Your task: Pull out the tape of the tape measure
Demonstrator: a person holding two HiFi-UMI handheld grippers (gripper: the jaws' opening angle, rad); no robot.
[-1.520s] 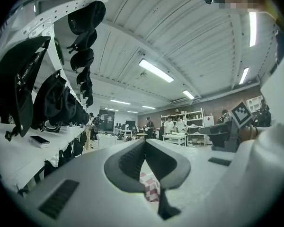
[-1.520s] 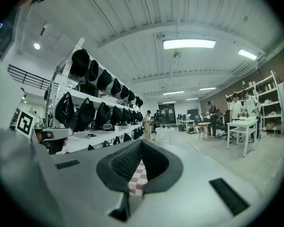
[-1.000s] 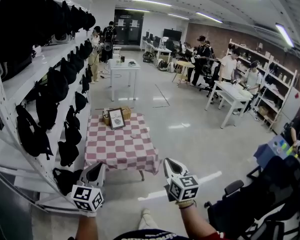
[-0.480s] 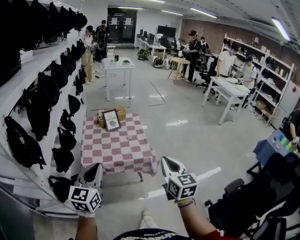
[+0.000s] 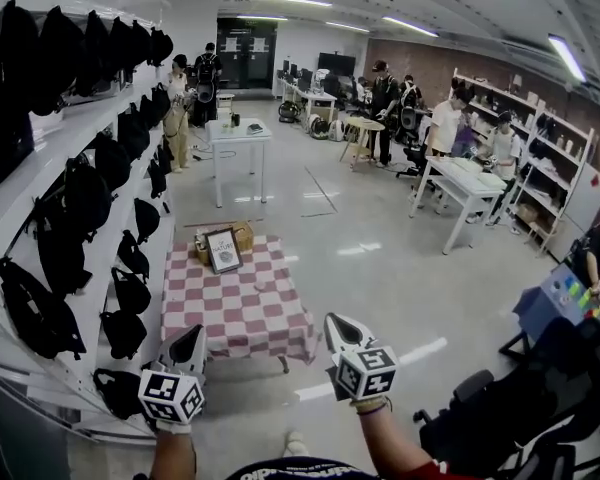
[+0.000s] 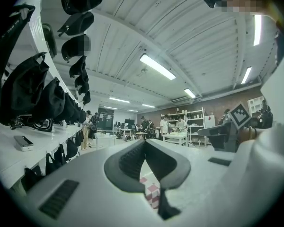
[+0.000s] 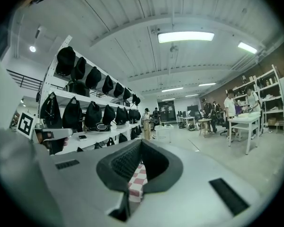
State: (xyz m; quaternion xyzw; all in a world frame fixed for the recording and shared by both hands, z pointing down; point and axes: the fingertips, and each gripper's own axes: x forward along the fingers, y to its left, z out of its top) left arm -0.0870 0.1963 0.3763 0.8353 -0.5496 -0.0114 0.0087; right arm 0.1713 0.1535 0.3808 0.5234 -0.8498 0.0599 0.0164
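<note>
Head view: the checked table [image 5: 238,308] sits a touch lower and nearer in the frame than a second ago, and the shelf of black bags [image 5: 90,183] has slid past on the left, so the person is walking up to it. The left claw [image 5: 190,344] and right claw [image 5: 344,330] ride in front, level and side by side, short of the table's near edge. That means the approach is on and the pull hasn't started. On the cloth I pick out a framed sign [image 5: 223,250] and a box [image 5: 244,233] at the far end. The tape measure is presumably on that table, but it's too small to find from here, so its heading and long axis can't be called yet.

Left gripper view: the left claw [image 6: 144,144] is clenched tip to tip with nothing in it. Only a sliver of checked cloth [image 6: 152,193] peeks through below the pads.

Right gripper view: same story. The right claw [image 7: 141,144] is clenched and empty, with cloth showing in the gap and no tape measure in sight.
</note>
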